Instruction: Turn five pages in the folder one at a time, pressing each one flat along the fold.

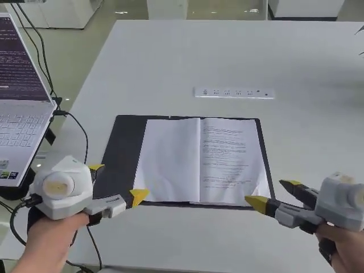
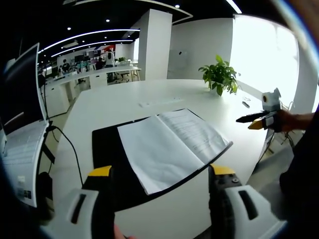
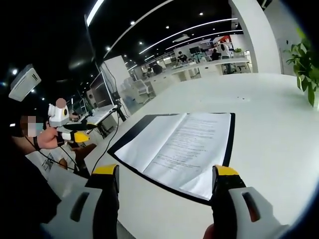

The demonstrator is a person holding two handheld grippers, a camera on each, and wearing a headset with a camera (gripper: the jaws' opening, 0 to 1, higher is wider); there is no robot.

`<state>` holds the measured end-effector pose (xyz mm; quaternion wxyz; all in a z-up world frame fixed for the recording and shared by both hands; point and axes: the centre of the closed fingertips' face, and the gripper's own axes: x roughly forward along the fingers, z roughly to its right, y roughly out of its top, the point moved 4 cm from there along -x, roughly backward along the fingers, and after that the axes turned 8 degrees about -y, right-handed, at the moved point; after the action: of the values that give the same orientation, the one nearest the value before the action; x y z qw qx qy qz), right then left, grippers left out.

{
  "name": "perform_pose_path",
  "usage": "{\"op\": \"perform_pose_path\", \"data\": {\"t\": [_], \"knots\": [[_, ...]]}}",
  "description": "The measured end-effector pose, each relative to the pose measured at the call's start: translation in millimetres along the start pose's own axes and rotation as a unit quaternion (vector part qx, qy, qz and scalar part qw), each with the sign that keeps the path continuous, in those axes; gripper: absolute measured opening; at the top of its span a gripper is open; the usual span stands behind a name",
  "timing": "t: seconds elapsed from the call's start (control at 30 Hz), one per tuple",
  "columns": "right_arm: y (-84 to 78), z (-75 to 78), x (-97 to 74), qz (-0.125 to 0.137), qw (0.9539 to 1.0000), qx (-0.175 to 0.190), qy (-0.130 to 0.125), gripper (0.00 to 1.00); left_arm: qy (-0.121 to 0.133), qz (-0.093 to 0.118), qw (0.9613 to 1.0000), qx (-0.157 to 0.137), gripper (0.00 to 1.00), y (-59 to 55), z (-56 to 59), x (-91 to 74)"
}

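One laptop (image 1: 17, 108) stands open beyond and to the left of my left gripper (image 1: 116, 182). That gripper's two jaws are spread wide with nothing between them, at the folder's near left corner. One black folder (image 1: 122, 151) lies open and flat on the white table (image 1: 170, 57), ahead of and between my two grippers. Opened out, its long axis runs from one gripper toward the other. Its fold points straight away from me. Two pages face up: one blank page (image 1: 170, 159) left of the fold and one printed page (image 1: 230, 156) right of it. One power strip (image 1: 234, 92) lies beyond the folder. My right gripper (image 1: 273, 193) gapes empty too, just beside the near right corner.
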<state>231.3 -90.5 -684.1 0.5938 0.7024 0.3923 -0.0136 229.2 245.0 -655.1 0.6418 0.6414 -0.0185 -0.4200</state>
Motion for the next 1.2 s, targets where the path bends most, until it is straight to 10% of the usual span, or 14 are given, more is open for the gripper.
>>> {"op": "perform_pose_path", "data": {"t": [0.63, 1.2], "knots": [[-15.5, 13.7, -18.7, -0.015, 0.9997, -0.003, -0.021, 0.77, -0.049, -0.018, 0.9982, 0.031, 0.75, 16.6, 33.0, 42.6], [-28.1, 18.6, -35.1, -0.009, 0.9988, 0.017, -0.044, 0.76, -0.135, -0.048, 0.9857, 0.088, 0.75, 35.4, 75.1, 108.9]]}}
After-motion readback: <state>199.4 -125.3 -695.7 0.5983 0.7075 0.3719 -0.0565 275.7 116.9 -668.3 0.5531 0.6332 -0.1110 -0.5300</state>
